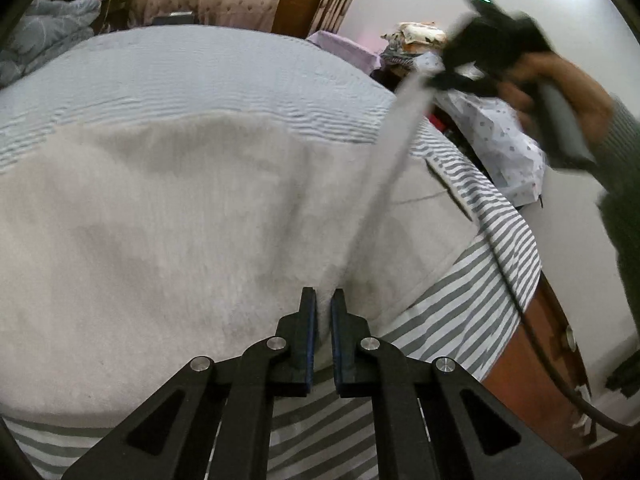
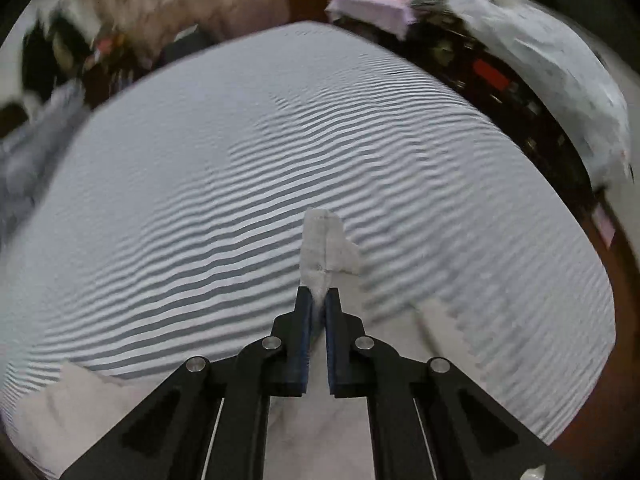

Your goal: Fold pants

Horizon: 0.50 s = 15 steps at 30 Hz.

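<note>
pants [image 1: 160,220] on striped bed [image 1: 180,72]; left hand-held gripper [image 1: 324,300] pinching edge, right hand-held gripper [image 2: 318,296] pinching corner.

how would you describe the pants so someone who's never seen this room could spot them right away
Find the bed with the grey-and-white striped sheet. The pants are the big pale fleecy spread across its near half, one edge pinched by the left tool and the right tool. Unlike everything around them, they are plain, fuzzy and stripeless.
</note>
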### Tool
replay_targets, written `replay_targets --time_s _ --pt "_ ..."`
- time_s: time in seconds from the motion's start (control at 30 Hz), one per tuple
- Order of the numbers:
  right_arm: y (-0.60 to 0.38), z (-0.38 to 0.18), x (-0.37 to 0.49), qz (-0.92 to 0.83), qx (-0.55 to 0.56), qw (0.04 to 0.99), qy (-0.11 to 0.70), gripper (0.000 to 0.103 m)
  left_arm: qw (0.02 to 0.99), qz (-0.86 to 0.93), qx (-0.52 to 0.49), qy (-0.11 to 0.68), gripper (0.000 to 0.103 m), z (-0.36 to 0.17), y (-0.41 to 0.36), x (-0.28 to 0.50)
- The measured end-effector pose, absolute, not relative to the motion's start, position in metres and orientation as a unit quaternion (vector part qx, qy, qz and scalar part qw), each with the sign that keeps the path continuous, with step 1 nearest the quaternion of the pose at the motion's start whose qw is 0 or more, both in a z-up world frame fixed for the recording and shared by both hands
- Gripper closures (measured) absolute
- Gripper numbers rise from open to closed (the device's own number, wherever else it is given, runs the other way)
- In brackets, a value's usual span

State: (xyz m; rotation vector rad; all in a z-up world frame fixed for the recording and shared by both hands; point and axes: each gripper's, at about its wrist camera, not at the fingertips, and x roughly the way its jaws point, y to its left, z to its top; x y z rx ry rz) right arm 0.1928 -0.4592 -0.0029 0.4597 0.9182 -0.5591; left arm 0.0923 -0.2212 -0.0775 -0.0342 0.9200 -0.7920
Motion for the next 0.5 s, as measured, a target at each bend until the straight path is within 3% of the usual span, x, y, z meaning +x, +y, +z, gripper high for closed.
replay_targets --time_s 0.2,0.5 --pt "-0.48 -0.01 0.073 -0.275 0.302 0.823 0.395 0.098 0.829 -0.378 0.024 0.412 0.096 -0.069 -0.224 0.082" --pt "-0.499 -0.138 0.019 -0.285 0.406 0.755 0.428 0.098 0.824 -0.369 0.084 0.421 0.096 -0.09 -0.235 0.068"
